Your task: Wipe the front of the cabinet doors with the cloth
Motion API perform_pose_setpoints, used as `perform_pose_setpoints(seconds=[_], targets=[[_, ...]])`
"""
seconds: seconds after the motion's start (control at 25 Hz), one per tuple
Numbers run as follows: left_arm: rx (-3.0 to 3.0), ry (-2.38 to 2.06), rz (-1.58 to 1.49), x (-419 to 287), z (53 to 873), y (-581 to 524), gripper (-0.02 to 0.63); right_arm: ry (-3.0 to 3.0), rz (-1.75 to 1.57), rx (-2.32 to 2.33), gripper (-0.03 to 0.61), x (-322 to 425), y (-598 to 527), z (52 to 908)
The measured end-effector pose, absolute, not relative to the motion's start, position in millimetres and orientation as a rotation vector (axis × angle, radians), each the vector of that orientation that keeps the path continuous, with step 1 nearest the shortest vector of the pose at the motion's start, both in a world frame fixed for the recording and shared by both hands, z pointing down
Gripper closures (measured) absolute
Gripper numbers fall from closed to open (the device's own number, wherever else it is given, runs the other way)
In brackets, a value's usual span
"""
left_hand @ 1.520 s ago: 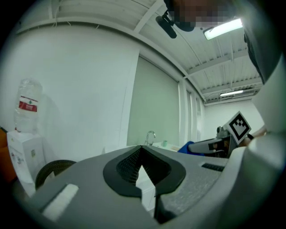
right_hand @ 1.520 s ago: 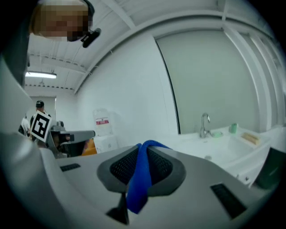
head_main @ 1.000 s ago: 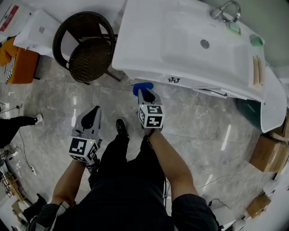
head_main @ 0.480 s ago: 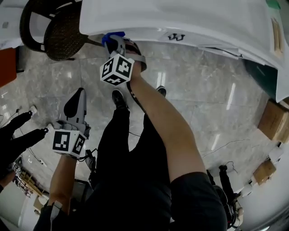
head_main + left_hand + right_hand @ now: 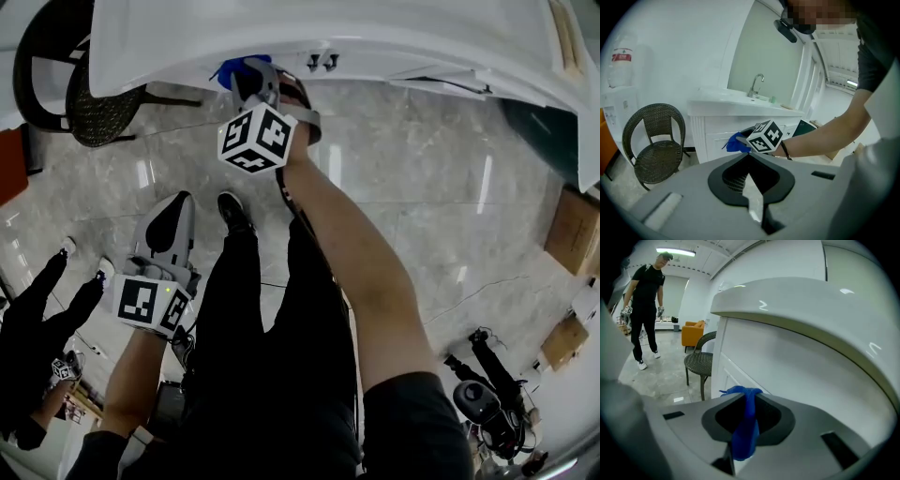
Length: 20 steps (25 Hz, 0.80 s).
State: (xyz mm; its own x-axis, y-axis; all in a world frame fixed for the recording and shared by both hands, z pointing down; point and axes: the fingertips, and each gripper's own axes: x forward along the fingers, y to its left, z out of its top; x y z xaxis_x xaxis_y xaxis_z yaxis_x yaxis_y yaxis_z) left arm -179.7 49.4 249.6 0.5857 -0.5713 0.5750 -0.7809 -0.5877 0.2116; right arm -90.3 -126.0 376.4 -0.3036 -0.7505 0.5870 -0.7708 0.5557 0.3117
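The right gripper is pinching the cloth, its jaws pressing together on it. The cloth is showing as a vivid blue, soft fabric, gathered into a narrow vertical fold between the jaws and bunching into a crumpled tuft beyond their tips. In the head view the cloth is sitting just under the overhanging white basin top. In the left gripper view the cloth is lying against the upper part of the white cabinet door, though actual contact is not verifiable. The door front is presenting as plain white with a recessed panel outline.

The left gripper is hanging low beside the person's leg, well apart from the cabinet, its jaws pressing together with nothing between them. A dark wicker chair is standing beside the cabinet. A second person in black is standing in the background.
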Motion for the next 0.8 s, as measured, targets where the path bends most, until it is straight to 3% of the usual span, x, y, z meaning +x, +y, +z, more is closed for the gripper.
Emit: perform_pose_setpoints(seconds=[0.48, 0.64, 0.8], targets=[[2.355, -1.04, 0.579, -130.3, 276.8, 64.8, 0.615, -1.962, 0.141, 1.454, 0.522, 41.7, -114.3, 386.4], [2.336, -1.066, 0.569, -158.5, 290.9, 56.8, 0.615, -1.99, 0.212, 1.513, 0.522, 20.0, -98.1, 393.3], [2.318, -1.103, 0.572, -206.4, 307.0, 44.3, 0.615, -2.072, 0.322, 1.427, 0.522, -58.5, -89.7, 423.2]])
